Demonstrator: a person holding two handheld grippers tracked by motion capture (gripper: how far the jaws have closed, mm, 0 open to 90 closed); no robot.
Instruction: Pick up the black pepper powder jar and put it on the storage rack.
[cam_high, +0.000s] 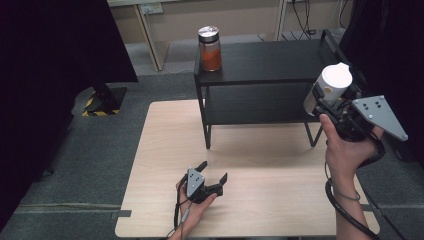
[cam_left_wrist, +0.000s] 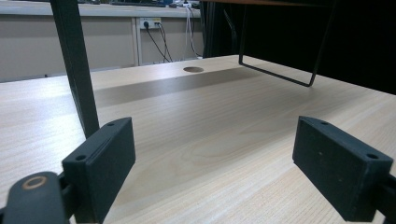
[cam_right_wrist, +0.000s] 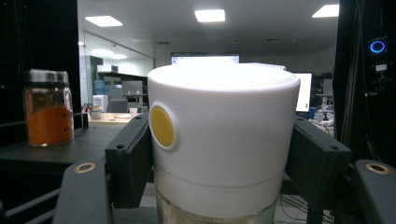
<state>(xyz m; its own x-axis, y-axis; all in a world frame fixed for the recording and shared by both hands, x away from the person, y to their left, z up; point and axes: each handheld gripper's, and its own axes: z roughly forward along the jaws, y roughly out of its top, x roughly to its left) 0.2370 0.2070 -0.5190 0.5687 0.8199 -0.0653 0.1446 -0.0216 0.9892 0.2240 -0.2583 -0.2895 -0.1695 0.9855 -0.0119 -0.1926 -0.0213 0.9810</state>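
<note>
Gripping the white-lidded jar (cam_high: 331, 86) between its two jaws, the right gripper (cam_high: 334, 104) holds it in the air at the right end of the black shelf (cam_high: 270, 62), level with the shelf's top board. On the far left of that board stands a jar of orange powder (cam_high: 209, 48). The left gripper (cam_high: 212, 177) rests on the wooden table (cam_high: 160, 150) at the near edge, its jaws spread apart with nothing between them.

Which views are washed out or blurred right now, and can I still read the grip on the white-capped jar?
Right gripper view: ceiling lights blow out the top of the white-capped jar, but its sides are sharp and both pads of the right gripper press on it. High view: dim, dark corners, slightly soft. Left gripper view: the table evenly lit, the left gripper blurred close up, open.
</note>
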